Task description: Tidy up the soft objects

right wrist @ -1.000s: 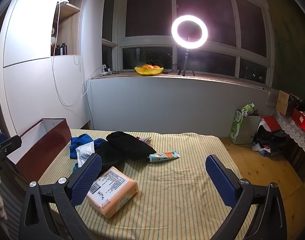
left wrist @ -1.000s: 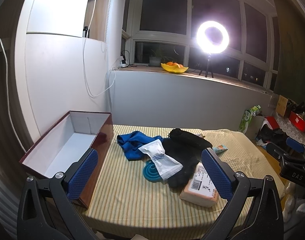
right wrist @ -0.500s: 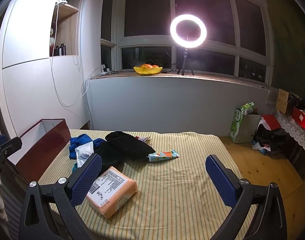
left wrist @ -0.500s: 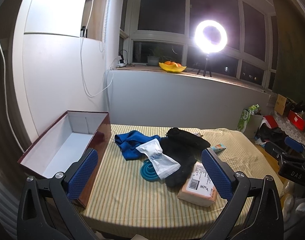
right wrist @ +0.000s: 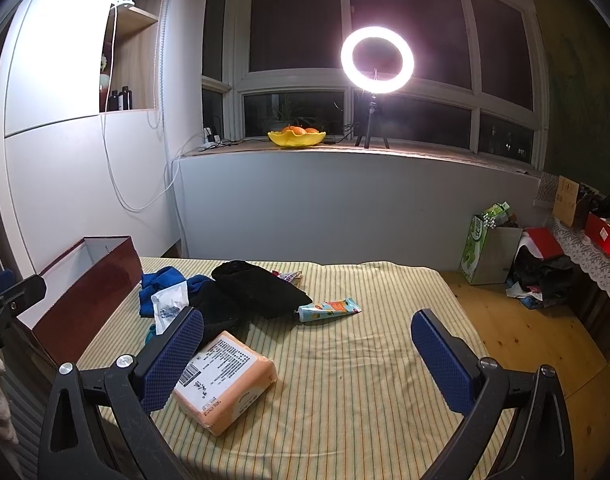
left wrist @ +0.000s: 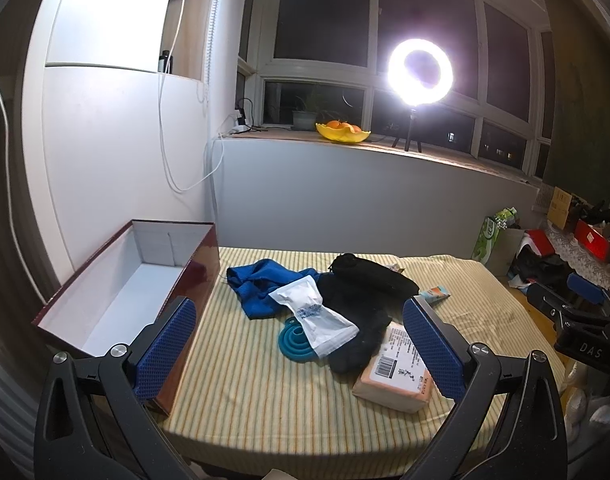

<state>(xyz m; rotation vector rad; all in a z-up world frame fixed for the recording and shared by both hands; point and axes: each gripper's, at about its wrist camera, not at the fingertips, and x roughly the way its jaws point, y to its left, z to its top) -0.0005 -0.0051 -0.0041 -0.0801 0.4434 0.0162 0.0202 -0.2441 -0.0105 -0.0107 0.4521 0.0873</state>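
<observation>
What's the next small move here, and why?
Probably lower the left gripper toward the white pouch. Both grippers are open and hold nothing, the red box sits open beside the pile, and the pouch lies on top of the blue cloth and black garment, so it lifts clear first.

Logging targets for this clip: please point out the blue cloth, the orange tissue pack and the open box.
blue cloth (left wrist: 257, 284): left wrist view, on its crumpled middle.
orange tissue pack (right wrist: 225, 384): right wrist view, on its white printed label.
open box (left wrist: 201, 276): left wrist view, on its dark red outer wall.
</observation>
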